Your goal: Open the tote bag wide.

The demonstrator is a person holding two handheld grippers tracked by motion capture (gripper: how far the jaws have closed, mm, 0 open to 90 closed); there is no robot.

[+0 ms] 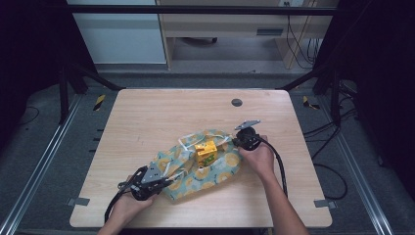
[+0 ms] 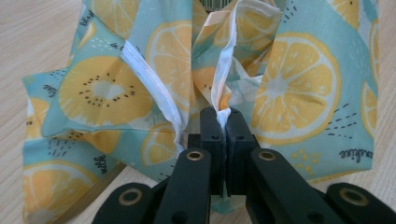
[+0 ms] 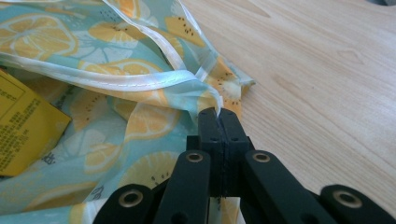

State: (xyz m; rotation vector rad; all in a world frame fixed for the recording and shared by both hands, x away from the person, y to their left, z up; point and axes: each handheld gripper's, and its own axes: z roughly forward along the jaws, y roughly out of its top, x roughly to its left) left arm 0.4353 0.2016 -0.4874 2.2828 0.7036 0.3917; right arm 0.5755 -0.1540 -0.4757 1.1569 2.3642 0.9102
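Left tongs (image 2: 223,122) clamped on my lemon-print cloth (image 1: 222,164) edge — right tongs (image 3: 218,119) pinching its hem too; yellow box (image 1: 206,151) sits mid-cloth on worktop (image 1: 147,112).

Pale teal cloth bag (image 1: 205,169), printed with orange-yellow lemon slices, dark seed specks, small black script, white hem binding. Yellow cardboard box (image 1: 206,151) with a green patch and fine dark print. Light wood-grain tabletop (image 1: 147,117), dark round grommet (image 1: 237,102). Matte black left tongs (image 2: 223,122) and right tongs (image 3: 218,122), brass-coloured pivot rings, grey top plates.
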